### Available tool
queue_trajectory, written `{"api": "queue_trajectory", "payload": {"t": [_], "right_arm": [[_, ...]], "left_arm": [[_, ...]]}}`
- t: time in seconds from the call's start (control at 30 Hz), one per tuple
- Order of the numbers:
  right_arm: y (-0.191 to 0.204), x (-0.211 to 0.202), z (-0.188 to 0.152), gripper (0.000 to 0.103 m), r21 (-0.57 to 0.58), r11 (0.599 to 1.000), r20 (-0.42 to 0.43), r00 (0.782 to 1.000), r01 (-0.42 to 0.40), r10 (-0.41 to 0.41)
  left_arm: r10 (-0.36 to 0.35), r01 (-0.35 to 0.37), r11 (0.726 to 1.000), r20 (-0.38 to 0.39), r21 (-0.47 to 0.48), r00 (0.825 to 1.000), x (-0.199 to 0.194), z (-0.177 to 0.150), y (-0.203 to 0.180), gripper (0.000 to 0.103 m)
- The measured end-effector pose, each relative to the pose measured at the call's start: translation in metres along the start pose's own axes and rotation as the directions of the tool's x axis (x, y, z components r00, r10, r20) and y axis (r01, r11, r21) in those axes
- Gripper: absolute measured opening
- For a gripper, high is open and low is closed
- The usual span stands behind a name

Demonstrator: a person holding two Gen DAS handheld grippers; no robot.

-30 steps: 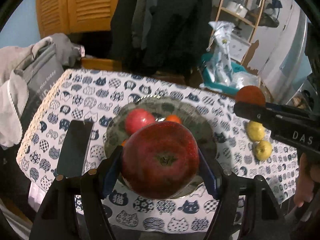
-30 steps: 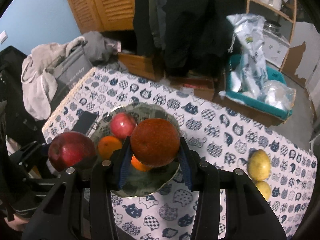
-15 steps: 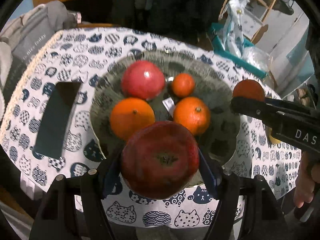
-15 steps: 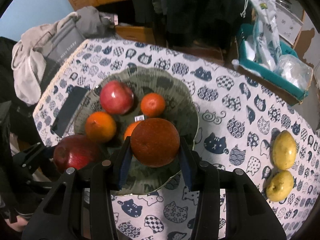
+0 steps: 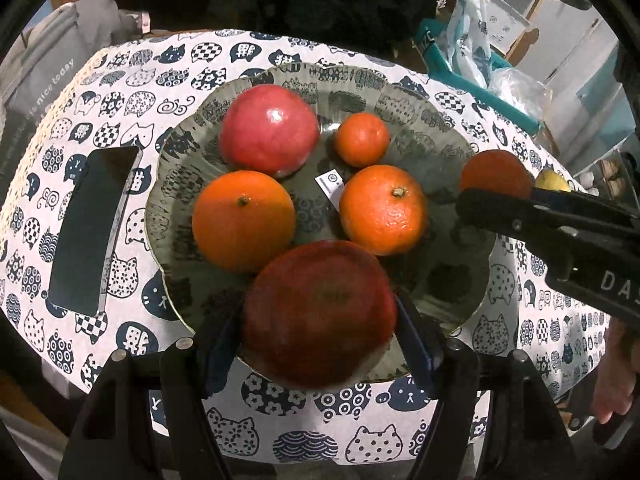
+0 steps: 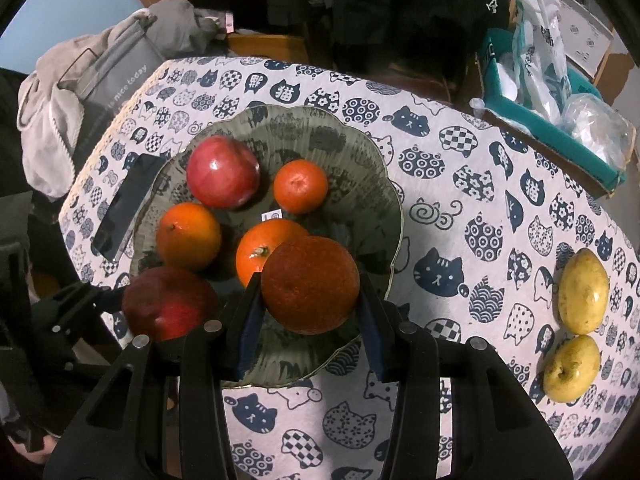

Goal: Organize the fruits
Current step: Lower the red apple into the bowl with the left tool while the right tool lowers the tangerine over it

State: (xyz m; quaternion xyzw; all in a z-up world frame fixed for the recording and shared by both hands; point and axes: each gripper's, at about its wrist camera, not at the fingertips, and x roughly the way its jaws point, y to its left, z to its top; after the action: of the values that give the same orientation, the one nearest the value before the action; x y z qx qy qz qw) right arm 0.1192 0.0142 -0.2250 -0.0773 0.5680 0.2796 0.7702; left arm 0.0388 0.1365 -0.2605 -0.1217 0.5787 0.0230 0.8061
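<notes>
Both tools are carrying fruit over the plate (image 5: 448,300), presumably to gather it there. The left tool (image 5: 320,332), jaws just narrowed, is clamping a red apple (image 5: 320,312), its dimpled end facing the camera. The right tool (image 6: 310,312) is gripping an orange (image 6: 310,290), round, no clear axis. Two yellow fruits (image 6: 580,320) are waiting on the bench (image 6: 460,168).

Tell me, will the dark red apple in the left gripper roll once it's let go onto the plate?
Probably a little: the dark red apple is round and the plate looks smooth and dished. The large orange close behind should stop it. Its skin looks glossy, so it may slip.
</notes>
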Motion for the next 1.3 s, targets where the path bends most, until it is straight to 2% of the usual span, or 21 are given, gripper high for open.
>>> {"api": "queue_trajectory", "payload": {"t": [0.1,0.17,0.33,0.5,0.97,1.03,1.07,1.1,1.3], "right_arm": [[-0.001,0.001,0.000,0.044,0.005,1.000,-0.001,1.000,-0.003,0.003],[-0.003,0.001,0.001,0.044,0.011,1.000,0.000,1.000,-0.005,0.005],[-0.008,0.003,0.006,0.044,0.029,0.999,0.002,1.000,-0.012,0.012],[-0.010,0.010,0.013,0.044,0.029,0.999,0.003,1.000,-0.012,0.012],[-0.011,0.032,0.027,0.045,0.005,1.000,-0.021,1.000,0.018,-0.018],[-0.010,0.030,0.027,0.050,0.003,1.000,-0.013,1.000,0.016,-0.016],[-0.010,0.029,0.028,0.058,0.003,1.000,-0.009,1.000,0.025,-0.025],[-0.010,0.028,0.028,0.061,0.002,1.000,0.001,1.000,0.027,-0.027],[-0.011,0.016,0.031,0.061,0.020,1.000,0.024,1.000,0.019,-0.019]], "left_arm": [[-0.027,0.027,1.000,0.012,-0.012,1.000,-0.003,0.002,0.001,0.075],[-0.024,0.024,1.000,0.010,-0.006,1.000,-0.004,0.002,0.000,0.081],[-0.022,0.022,1.000,0.020,-0.005,1.000,-0.012,0.003,0.001,0.081],[0.020,-0.020,1.000,0.071,-0.001,0.997,-0.025,0.010,0.007,0.081],[0.056,-0.043,0.993,0.125,-0.105,0.991,-0.037,0.021,0.037,0.081],[0.058,-0.044,0.993,0.130,-0.108,0.990,-0.038,0.021,0.038,0.081],[0.061,-0.047,0.993,0.131,-0.109,0.990,-0.039,0.021,0.037,0.081],[0.061,-0.046,0.993,0.132,-0.109,0.989,-0.039,0.021,0.037,0.081],[0.057,-0.042,0.994,0.153,-0.100,0.987,-0.048,0.022,0.033,0.081]]}}
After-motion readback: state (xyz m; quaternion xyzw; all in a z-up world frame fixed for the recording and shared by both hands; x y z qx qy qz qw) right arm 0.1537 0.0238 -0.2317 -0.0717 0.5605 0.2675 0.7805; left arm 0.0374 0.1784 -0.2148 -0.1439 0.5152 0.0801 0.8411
